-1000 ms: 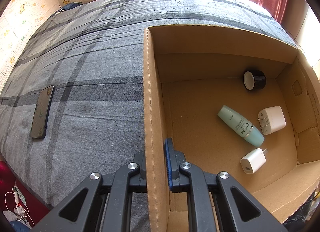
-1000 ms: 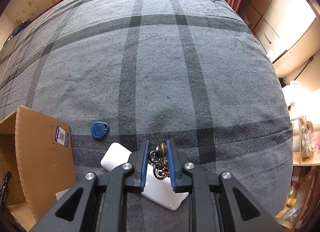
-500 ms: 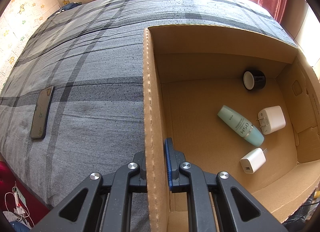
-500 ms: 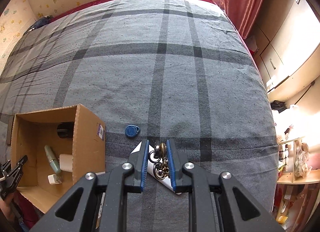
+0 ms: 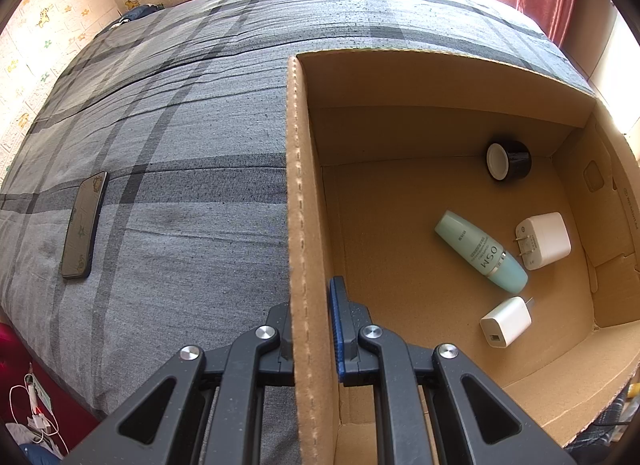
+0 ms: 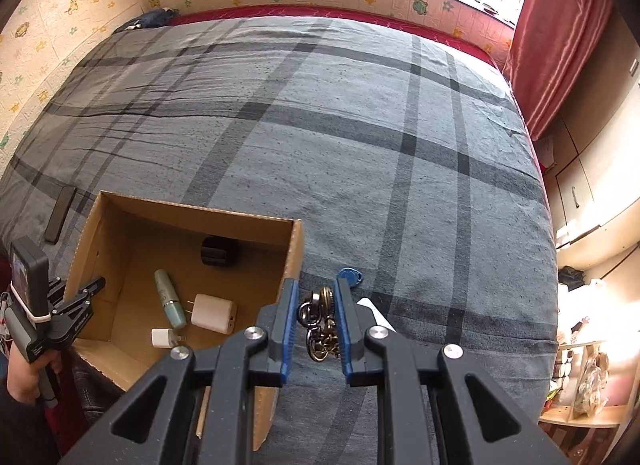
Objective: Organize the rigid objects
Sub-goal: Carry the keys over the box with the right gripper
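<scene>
While grey plaid bedspread (image 6: 360, 145) fills room | left tool (image 5: 312, 329) clamps box wall (image 5: 298, 185) | right tool (image 6: 316, 321) grips keys (image 6: 320, 321)

Box on the bed, four things inside

The box (image 6: 182, 221) sits on the bed (image 6: 360, 137), near-left. In it lie a jar (image 5: 509, 161) at the far wall, a bottle (image 5: 480, 251) mid-floor, a big charger (image 5: 545, 240) right of the bottle, a small charger (image 5: 506, 321) nearer. A phone (image 5: 83, 225) lies left of the box, a tag (image 6: 351, 277) right of it.
</scene>
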`<act>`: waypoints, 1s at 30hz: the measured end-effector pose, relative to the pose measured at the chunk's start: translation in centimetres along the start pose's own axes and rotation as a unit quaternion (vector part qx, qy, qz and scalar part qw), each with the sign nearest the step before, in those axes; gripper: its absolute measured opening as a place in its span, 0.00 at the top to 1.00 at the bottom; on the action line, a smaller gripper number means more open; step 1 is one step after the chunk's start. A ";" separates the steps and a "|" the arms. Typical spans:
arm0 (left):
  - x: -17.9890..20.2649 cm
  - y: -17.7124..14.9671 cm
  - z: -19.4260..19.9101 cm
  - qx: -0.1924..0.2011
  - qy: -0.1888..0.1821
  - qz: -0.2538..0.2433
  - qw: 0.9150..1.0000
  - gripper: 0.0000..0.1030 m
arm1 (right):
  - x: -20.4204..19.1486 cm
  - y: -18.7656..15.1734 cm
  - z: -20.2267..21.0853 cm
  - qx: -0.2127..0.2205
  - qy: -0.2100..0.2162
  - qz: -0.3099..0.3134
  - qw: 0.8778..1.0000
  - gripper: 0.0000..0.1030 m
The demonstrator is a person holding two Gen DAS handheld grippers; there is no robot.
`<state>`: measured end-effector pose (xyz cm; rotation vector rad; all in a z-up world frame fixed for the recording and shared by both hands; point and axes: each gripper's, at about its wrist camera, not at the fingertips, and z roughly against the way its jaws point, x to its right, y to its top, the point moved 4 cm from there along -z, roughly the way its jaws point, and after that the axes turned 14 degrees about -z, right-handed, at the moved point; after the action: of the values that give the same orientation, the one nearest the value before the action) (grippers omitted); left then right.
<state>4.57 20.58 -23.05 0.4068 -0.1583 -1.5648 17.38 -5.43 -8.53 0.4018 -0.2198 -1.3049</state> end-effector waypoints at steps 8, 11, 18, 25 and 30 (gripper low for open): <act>0.0 0.0 0.0 0.000 0.000 -0.001 1.000 0.88 | -5.2 -1.1 -0.2 -0.006 0.030 0.041 0.999 0.83; 0.0 0.0 0.0 0.000 0.001 -0.001 1.000 0.88 | -6.8 -1.5 -0.7 -0.012 0.037 0.051 0.998 0.83; 0.0 0.0 0.0 0.000 0.000 -0.001 1.000 0.88 | -10.0 -2.7 -2.4 -0.027 0.048 0.070 0.996 0.83; 0.0 0.0 0.1 0.000 0.001 -0.001 1.000 0.88 | -12.5 -3.9 -5.2 -0.050 0.048 0.082 0.994 0.88; 0.0 0.0 0.1 0.000 0.001 -0.002 1.000 0.88 | -13.5 -5.0 -7.6 -0.076 0.053 0.080 0.992 0.88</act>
<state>4.57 20.54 -22.99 0.4087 -0.1559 -1.5679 12.37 7.83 -16.60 0.3149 -0.0614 -1.1307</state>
